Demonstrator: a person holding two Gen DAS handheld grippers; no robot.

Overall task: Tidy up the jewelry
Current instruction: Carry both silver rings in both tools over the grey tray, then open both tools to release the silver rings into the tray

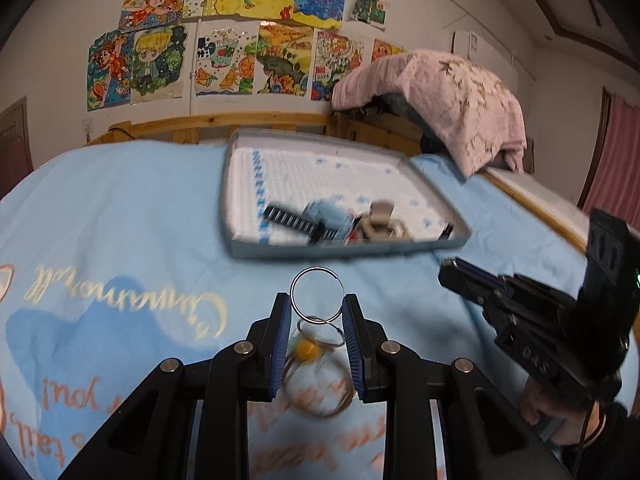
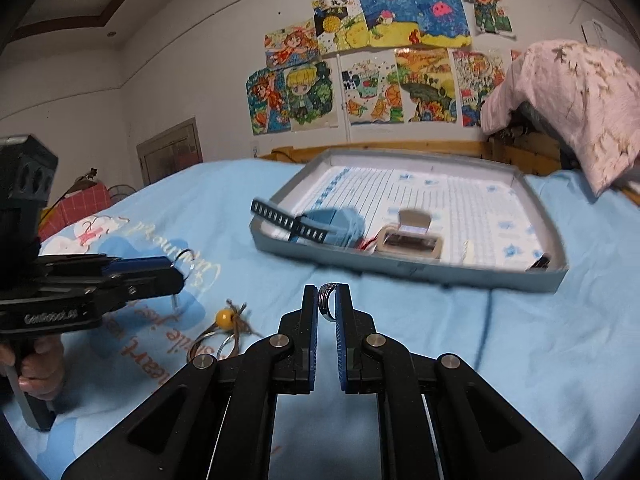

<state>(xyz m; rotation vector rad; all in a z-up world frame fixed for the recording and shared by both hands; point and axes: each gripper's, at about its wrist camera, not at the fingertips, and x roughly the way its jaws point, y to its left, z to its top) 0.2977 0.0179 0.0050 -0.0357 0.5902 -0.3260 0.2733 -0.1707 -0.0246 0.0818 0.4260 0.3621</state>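
Observation:
My left gripper (image 1: 317, 312) is shut on a thin silver hoop (image 1: 317, 295), held above the blue bedsheet. Below it lie more wire hoops (image 1: 320, 392) and a yellow bead with string (image 1: 306, 347). My right gripper (image 2: 327, 304) is shut on a small silver ring (image 2: 326, 300), held above the sheet. The grey tray (image 2: 400, 268) ahead is lined with a white towel and holds a black strap (image 2: 288, 222), a blue item (image 2: 336, 220) and a beige buckle-like piece (image 2: 408, 240). The left gripper shows at the left of the right wrist view (image 2: 172, 268), the bead (image 2: 224, 317) beside it.
The wooden bed rail (image 1: 240, 124) runs behind the tray (image 1: 236, 184). A pink blanket (image 1: 448, 104) is heaped at the back right. A blue cord (image 2: 486, 320) lies on the sheet right of my right gripper. Drawings cover the wall.

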